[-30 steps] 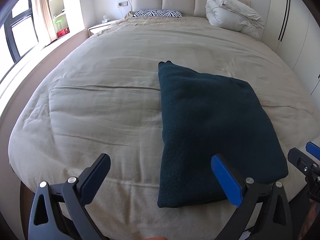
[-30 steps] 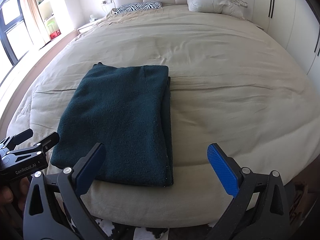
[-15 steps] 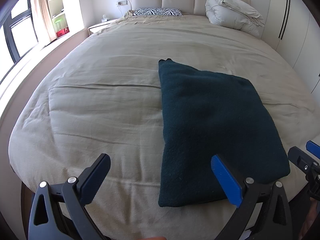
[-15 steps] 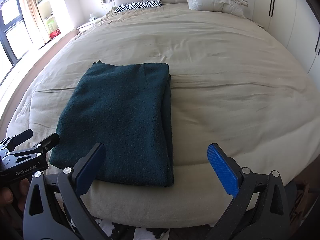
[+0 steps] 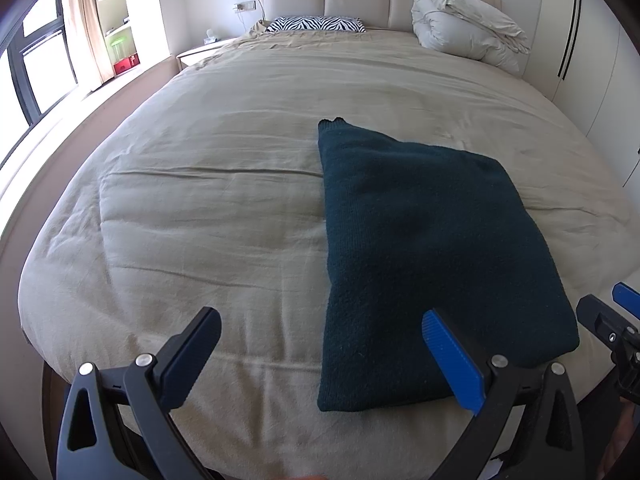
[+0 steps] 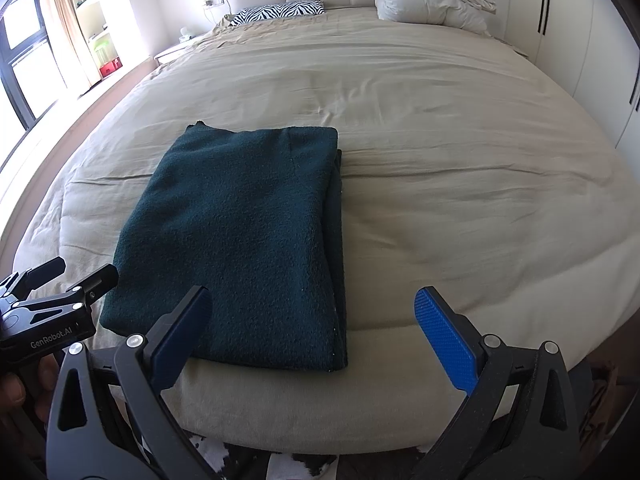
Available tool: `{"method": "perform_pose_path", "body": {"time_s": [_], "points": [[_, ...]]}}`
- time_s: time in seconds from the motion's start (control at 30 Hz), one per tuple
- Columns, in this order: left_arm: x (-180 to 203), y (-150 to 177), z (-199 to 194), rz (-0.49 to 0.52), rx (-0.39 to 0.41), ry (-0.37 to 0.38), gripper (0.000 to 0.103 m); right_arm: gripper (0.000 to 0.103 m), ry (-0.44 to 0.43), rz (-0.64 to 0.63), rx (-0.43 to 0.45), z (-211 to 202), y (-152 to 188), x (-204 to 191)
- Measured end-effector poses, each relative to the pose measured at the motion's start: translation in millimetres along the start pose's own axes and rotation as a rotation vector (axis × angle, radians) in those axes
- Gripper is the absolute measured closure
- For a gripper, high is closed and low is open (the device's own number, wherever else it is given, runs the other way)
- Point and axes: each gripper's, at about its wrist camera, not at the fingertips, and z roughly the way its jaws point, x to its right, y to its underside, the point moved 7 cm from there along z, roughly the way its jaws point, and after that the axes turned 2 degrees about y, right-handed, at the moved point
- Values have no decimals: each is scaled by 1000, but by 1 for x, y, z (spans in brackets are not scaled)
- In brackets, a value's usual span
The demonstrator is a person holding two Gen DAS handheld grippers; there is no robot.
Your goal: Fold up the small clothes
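Your fuzzy dark green sweater [image 6: 240, 240] lies folded flat, a long rectangle pointing up the soft bed [image 6: 440, 160]; both grippers' jaws are spread wide, holding nothing.

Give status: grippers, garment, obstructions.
Left gripper and right gripper open, empty. Dark green garment folded flat on bed. Nothing in the way.

A wide bed [image 5: 208, 208] with a creased beige cover carries 1 dark teal folded garment [image 5: 424, 248] near its foot edge, flat. At the headboard end lie a zebra-print pillow [image 5: 316, 24] and a bundled white duvet [image 5: 464, 36].
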Motion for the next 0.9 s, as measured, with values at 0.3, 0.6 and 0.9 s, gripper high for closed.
{"method": "perform_pose_path", "body": {"time_s": [0.3,0.6,0.9], "points": [[-2,1,0,-1,-4,0,0,0,1,-1,-4,-1,2,-2],[-4,2,2,-4,-8,2,0,0,1,1,-7,-1,3,-1],[-4,3,3,-2,-13,7,0,0,0,2,-9,-1,5,-1]]}}
